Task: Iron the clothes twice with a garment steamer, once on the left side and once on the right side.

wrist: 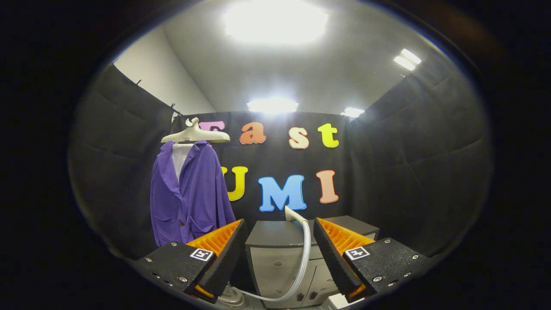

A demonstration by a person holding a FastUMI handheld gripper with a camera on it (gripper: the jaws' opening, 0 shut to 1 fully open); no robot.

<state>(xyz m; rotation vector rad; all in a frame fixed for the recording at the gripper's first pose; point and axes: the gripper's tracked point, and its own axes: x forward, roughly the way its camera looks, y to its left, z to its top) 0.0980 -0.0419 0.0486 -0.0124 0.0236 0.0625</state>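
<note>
The garment steamer [297, 241] stands straight ahead of the gripper, seen through the gap between its two fingers: a pale nozzle head rises at the top, leaning against the front edge of a dark-topped cabinet [275, 254], and a translucent ribbed hose curves down from it, sweeps low across the cabinet's grey drawer fronts and runs leftward to a rounded base that is partly hidden behind the left finger. The clothes to be ironed, a purple jacket [189, 202] with a white shirt showing at the open collar, hang well to the left of the steamer, beyond the left finger, on a cream hanger [196, 134] fixed high against the black cloth wall; the jacket hangs straight, its lapels open, a button near the lower front and a patch pocket at each side. The gripper [279, 254] is spread wide, its fingers [224, 254] far apart and gripping nothing, with the hose passing in the open space between them and touching neither as far as can be told. Each finger carries a small square marker on its upper face. A second, lower cabinet sits just right of the first, behind the right finger. Bright ceiling panels glare above the booth.
</note>
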